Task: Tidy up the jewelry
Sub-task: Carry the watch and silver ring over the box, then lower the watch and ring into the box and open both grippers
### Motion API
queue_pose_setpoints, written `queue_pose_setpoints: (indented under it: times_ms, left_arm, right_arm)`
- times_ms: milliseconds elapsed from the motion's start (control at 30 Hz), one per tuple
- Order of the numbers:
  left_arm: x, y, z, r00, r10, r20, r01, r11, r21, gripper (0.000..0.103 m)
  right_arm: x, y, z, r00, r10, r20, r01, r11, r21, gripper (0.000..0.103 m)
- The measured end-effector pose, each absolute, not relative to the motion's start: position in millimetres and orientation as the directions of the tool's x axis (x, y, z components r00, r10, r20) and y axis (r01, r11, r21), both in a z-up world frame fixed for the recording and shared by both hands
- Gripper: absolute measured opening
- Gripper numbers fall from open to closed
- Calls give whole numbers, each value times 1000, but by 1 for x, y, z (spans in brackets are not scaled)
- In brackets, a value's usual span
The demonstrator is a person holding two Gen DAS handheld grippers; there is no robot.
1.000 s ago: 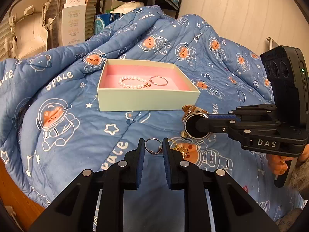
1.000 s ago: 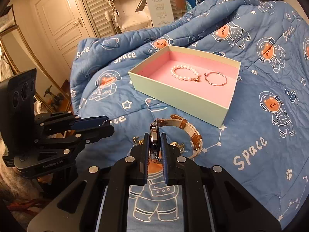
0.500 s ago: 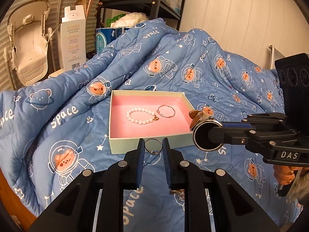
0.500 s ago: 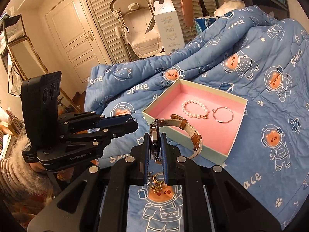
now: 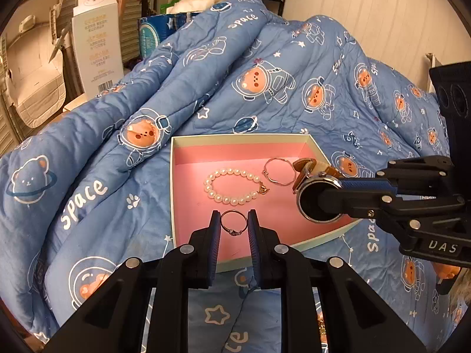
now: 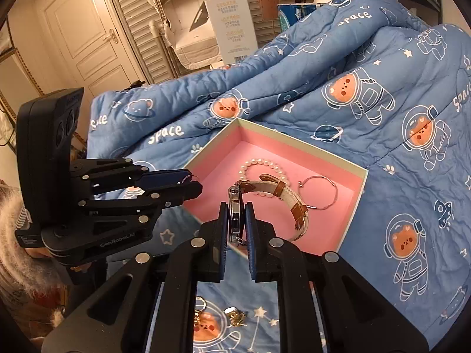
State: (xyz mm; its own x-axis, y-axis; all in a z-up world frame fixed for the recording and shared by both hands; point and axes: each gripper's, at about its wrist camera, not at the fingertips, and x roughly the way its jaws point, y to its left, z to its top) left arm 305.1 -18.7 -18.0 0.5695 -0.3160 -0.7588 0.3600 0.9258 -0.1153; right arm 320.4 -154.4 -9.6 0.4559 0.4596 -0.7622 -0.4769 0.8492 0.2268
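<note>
My left gripper (image 5: 234, 223) is shut on a small silver ring (image 5: 234, 223) and holds it over the near part of the pink-lined box (image 5: 194, 223). My right gripper (image 6: 237, 220) is shut on the case of a watch (image 6: 282, 194) with a white and brown strap, held above the same box (image 6: 350, 223). In the box lie a pearl bracelet (image 5: 232, 186) and a thin wire bangle (image 5: 278, 172). The right gripper with the watch also shows in the left wrist view (image 5: 321, 203), and the left gripper shows in the right wrist view (image 6: 188, 181).
The box rests on a rumpled blue space-print quilt (image 5: 265, 82). Small gold pieces (image 6: 235, 316) lie on the quilt below my right gripper. A tall white carton (image 5: 97, 47), a baby seat (image 5: 32, 79) and a shelf stand behind the bed.
Both grippers have risen and moved forward from the quilt to above the box, the left carrying the ring and the right carrying the watch.
</note>
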Motion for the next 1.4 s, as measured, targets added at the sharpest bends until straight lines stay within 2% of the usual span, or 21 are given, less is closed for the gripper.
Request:
queue_pose_setpoints:
  times_ms: [500,1100,1233,1333,1367,1400]
  left_arm:
    - [336,-41,-53,450,-250,-857,412,910,-48,18]
    - [350,-57,-62,419,-182,-889,444,896,26,20]
    - [344,-55,-53,478,-176,-861,436,898,58,46]
    - [336,-46,-39,525,-192,-829,415,908,52,50]
    - [332,-42,-33,541,-202,-817,407,913,44,55]
    - [327,-37,-26,563,-207,-800,394,918,40,58]
  right_arm:
    - [362,-150,-54,304,381,-873,-451,865,220,12]
    - [373,-146,-68,281,321,-905,-447,878,173,12]
    - [370,-145,-64,316,321,-893,-459,875,152,12]
    - [367,-150,-54,348,341,-873,-459,874,159,13]
    - [366,-152,-49,366,347,-864,-456,876,159,14]
    - [364,-156,-43,387,352,-853,-452,878,157,20]
